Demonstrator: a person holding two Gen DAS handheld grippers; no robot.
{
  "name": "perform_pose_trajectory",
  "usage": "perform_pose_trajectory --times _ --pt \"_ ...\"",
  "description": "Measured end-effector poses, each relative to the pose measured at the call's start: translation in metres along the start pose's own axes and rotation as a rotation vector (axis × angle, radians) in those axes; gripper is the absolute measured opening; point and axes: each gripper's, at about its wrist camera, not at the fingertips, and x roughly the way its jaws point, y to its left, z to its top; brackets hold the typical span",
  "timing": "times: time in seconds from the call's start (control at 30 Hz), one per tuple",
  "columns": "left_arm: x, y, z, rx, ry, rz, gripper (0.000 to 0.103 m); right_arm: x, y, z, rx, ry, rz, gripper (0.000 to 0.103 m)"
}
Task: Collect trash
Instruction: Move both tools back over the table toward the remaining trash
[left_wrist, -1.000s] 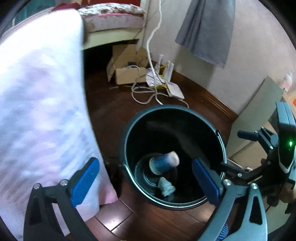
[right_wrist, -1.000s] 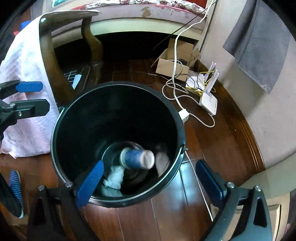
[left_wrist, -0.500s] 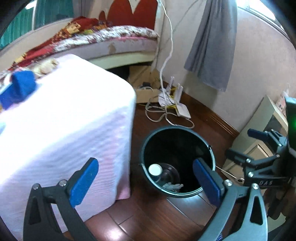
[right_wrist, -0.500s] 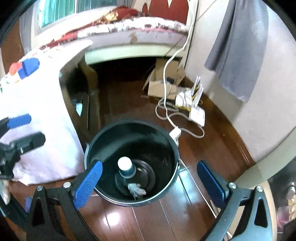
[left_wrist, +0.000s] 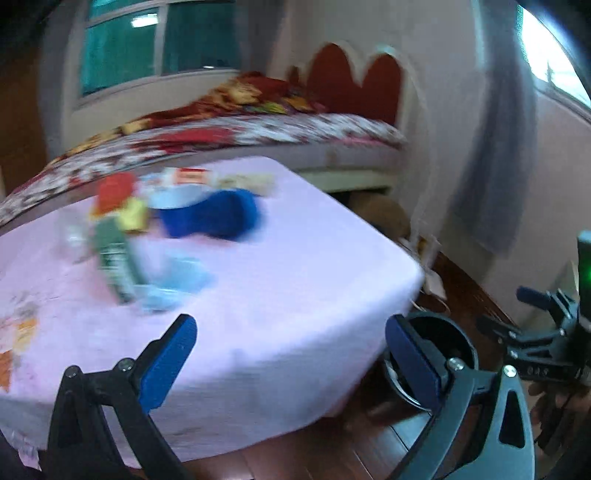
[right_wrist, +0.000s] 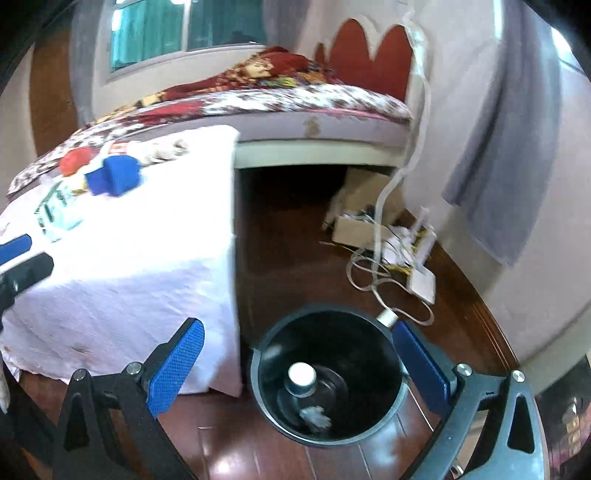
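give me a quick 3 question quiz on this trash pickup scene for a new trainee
1. True or false: the right gripper is clamped on a piece of trash.
2. Which lies inside the black bin? A) a blue block B) a white-capped bottle C) a cardboard box
3. Fill in: the blue block sits on the table's pink ____.

Key
1. False: both the right gripper and the left gripper are open and hold nothing.
2. B: the bottle lies in the bin, near a crumpled tissue.
3. tablecloth
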Motion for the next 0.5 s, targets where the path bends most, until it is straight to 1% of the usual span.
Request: perform_pose_trajectory --times 0.1,0.17,0.27,0.37,0.4,0.5 --pt "-0.006 0.034 0.003 -0.050 -0.029 0.063 0.102 0.004 0.027 0.012 -0.033 -0.010 0.029 0.103" --pt "-0.010 0.056 0.005 -0.086 -0.049 0.119 0.102 0.008 0.045 0.020 -0.049 -0.015 0.049 0.103" --pt "-0.009 0.090 0.007 -0.151 -0.059 0.174 0.101 0.013 0.068 0.028 -0.071 -0.020 0.076 0.103" --pt "0.002 0.111 0.009 -0.187 -0.045 0.201 0.097 0.018 0.090 0.036 -0.091 -0.028 0.093 0.103" --pt "0.006 0.116 0.008 -0.191 -0.037 0.207 0.094 0.023 0.099 0.039 -0.097 -0.027 0.096 0.103" --pt "0.021 0.125 0.010 -0.210 -0.014 0.211 0.087 0.034 0.112 0.047 -0.102 -0.026 0.053 0.103"
